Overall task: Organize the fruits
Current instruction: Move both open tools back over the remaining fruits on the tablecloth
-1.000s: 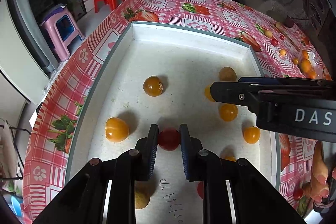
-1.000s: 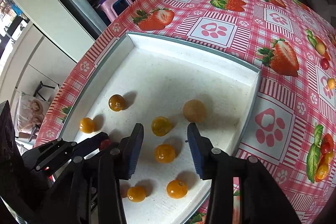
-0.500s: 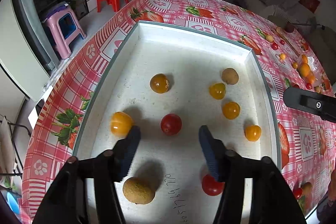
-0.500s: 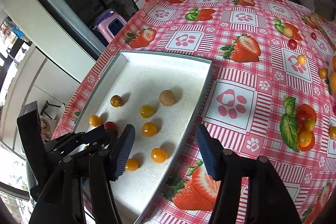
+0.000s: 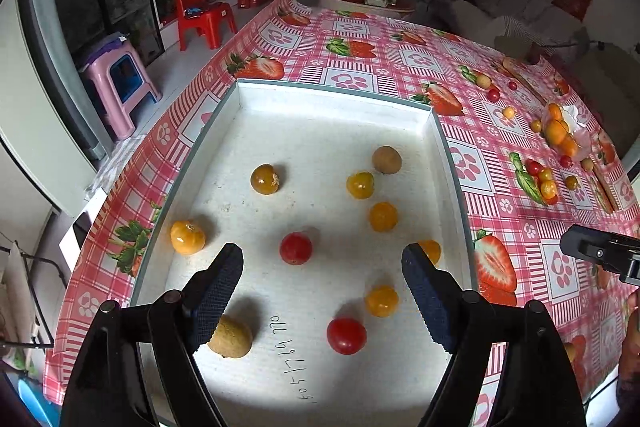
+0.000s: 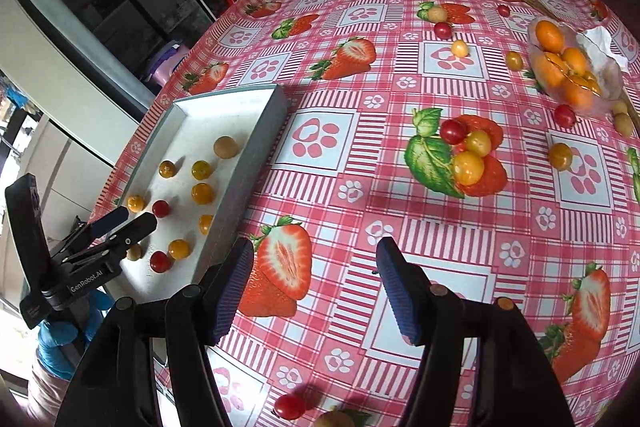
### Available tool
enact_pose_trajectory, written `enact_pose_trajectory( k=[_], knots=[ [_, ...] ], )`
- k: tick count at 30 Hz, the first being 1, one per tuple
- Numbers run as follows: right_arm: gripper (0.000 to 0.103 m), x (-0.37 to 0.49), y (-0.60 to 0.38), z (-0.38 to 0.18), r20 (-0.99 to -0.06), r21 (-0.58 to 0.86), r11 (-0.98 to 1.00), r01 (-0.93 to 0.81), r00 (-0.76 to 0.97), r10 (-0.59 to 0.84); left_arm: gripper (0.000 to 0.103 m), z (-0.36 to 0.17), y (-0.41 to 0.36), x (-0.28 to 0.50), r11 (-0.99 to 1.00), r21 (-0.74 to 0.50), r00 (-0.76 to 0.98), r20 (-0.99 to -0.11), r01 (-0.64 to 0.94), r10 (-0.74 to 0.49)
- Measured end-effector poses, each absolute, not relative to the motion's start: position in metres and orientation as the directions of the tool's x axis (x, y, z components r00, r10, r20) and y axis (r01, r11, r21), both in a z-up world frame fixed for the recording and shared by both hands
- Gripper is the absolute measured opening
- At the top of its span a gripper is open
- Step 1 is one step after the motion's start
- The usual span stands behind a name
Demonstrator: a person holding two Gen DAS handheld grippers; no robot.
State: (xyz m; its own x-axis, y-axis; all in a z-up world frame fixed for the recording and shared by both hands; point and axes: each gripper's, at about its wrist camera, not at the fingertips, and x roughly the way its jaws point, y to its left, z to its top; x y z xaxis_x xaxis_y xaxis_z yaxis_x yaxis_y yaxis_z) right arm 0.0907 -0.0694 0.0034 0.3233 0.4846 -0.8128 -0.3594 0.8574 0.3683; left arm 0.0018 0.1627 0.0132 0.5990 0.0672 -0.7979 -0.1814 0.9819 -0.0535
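A white tray with a grey rim (image 5: 448, 155) holds several small yellow-orange tomatoes, two brown round fruits and two red tomatoes. One red tomato (image 5: 296, 247) lies on the tray floor just beyond my left gripper (image 5: 322, 259), which hovers open above it with nothing between its pads. My right gripper (image 6: 316, 251) is over the bare tablecloth to the right of the tray (image 6: 256, 143). Its jaws are opening and hold nothing. A loose cluster of one red and two yellow tomatoes (image 6: 468, 155) lies ahead of it. The left gripper (image 6: 132, 219) also shows over the tray's near end.
A clear bag of orange fruit (image 6: 568, 67) sits at the far right, with scattered small tomatoes and pale fruits around it. Another red tomato (image 6: 289, 406) lies under the right gripper. The table edge drops off left of the tray, with a pink stool (image 5: 120, 87) below.
The left gripper let go of the red tomato, opened wide and drew back and up. The right gripper swung right, from over the tray to over the tablecloth, and opened wider.
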Motion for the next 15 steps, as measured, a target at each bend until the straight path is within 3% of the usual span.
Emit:
enact_pose_trajectory(
  k=[15],
  knots=[
    [0.068, 0.087, -0.201, -0.017, -0.847, 0.290, 0.945, -0.149, 0.420, 0.326, 0.082, 0.023, 0.018, 0.025, 0.995, 0.002, 0.589, -0.806, 0.098, -0.057]
  ],
)
